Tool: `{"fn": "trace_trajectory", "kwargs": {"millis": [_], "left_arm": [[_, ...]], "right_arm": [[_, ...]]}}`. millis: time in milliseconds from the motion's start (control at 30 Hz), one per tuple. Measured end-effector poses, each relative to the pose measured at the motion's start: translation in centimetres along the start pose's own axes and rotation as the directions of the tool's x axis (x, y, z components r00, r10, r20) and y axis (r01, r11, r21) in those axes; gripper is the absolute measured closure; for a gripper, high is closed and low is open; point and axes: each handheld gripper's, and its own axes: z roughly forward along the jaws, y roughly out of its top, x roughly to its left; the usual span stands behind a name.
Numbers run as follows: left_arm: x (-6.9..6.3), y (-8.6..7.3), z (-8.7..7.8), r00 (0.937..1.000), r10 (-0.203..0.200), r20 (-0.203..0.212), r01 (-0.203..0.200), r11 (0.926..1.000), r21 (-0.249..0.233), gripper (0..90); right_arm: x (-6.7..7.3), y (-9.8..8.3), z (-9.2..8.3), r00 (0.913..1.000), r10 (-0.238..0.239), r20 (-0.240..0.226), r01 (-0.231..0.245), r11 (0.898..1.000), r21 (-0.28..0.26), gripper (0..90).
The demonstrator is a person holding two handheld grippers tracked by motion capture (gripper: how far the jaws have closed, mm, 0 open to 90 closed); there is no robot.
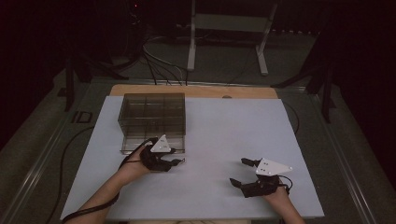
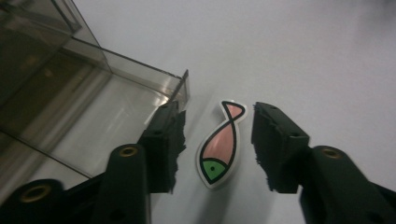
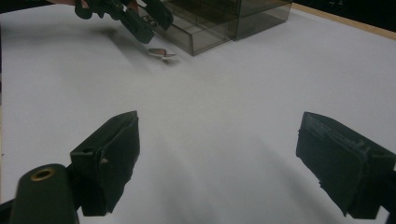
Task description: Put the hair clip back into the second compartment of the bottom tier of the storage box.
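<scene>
Nearest: right gripper [image 1: 242, 173], jaws wide apart over bare white table [image 1: 224, 140], gripping nothing. Farther: left gripper [image 2: 217, 144], jaws part-closed, astride flat fish sticker [image 2: 218, 145] without touching. Fish's long axis along jaws, just beside smoky compartment box [image 2: 70, 93]. Left hand far nearer.

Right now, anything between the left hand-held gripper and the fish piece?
Nothing visible. The fish piece lies flat on the white sheet between the left hand-held gripper pads, with a gap on both sides. The clear box stands just beside one pad.
</scene>
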Motion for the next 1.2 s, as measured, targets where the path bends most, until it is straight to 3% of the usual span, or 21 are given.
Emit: {"fn": "trace_trajectory", "kwargs": {"millis": [267, 833, 900, 1033, 1200], "left_arm": [[0.6, -0.1, 0.5, 0.9970, -0.057, 0.052, 0.056, 0.9982, 0.022, 61.7], [1.8, -0.6, 1.3, 0.9902, -0.093, 0.105, 0.086, 0.9942, 0.064, 66.1], [1.9, -0.6, 1.3, 0.9902, -0.082, 0.113, 0.075, 0.9950, 0.067, 66.1], [1.9, -0.7, 1.7, 0.9842, -0.092, 0.151, 0.081, 0.9937, 0.078, 63.2], [1.7, -0.5, 1.7, 0.9868, -0.063, 0.149, 0.050, 0.9948, 0.089, 66.8]], "right_arm": [[0.0, 0.0, 0.0, 1.0000, -0.004, 0.000, 0.004, 1.000, 0.006, 13.5], [0.0, -0.1, 0.1, 1.0000, -0.004, 0.001, 0.004, 1.000, 0.016, 13.5], [0.0, -0.1, 0.1, 1.0000, -0.005, -0.001, 0.005, 1.000, 0.019, 13.5], [0.0, -0.1, 0.2, 1.0000, -0.004, -0.002, 0.005, 1.000, 0.019, 13.5], [0.0, -0.1, 0.2, 1.0000, -0.001, -0.002, 0.001, 1.000, 0.021, 13.5]]}}
